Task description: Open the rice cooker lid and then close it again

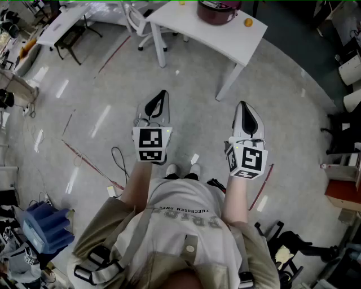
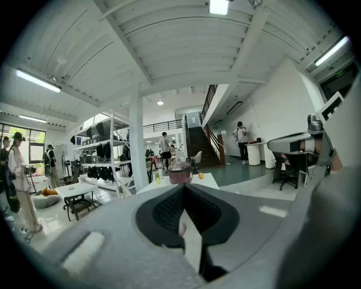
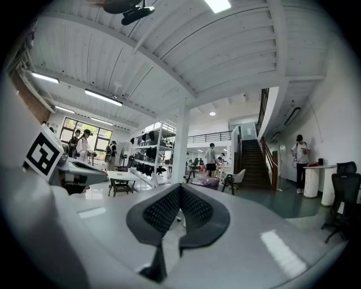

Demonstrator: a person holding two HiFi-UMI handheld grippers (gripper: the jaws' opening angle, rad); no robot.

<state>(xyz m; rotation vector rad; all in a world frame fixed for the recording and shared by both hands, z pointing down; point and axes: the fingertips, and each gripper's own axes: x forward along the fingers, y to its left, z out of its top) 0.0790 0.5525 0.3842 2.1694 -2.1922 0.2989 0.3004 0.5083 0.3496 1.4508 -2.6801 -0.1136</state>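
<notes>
Two grippers hang in front of the person over bare floor, well apart from the task's thing; the rice cooker (image 1: 218,11), round and dark red, stands toward the far edge of the white table (image 1: 225,44), partly cut off by the top of the head view, with a small orange thing (image 1: 248,22) beside it near the table's right corner.

The cooker will likely handle as a stiff, smooth-shelled appliance, heavy enough to stay put while its lid swings; the lid is probably hinged at the back and latched at the front, so the place to press or lift would be the front catch or the lid's front lip; from this far off, neither the catch nor the hinge side can be made out. A glossy shell may let the pads slip, so a flat, firm press seems wiser than a pinch.

The left gripper (image 1: 161,97) has its jaws clenched together on nothing; the right gripper (image 1: 243,110) likewise has its jaws pressed together and empty; neither touches anything.
</notes>
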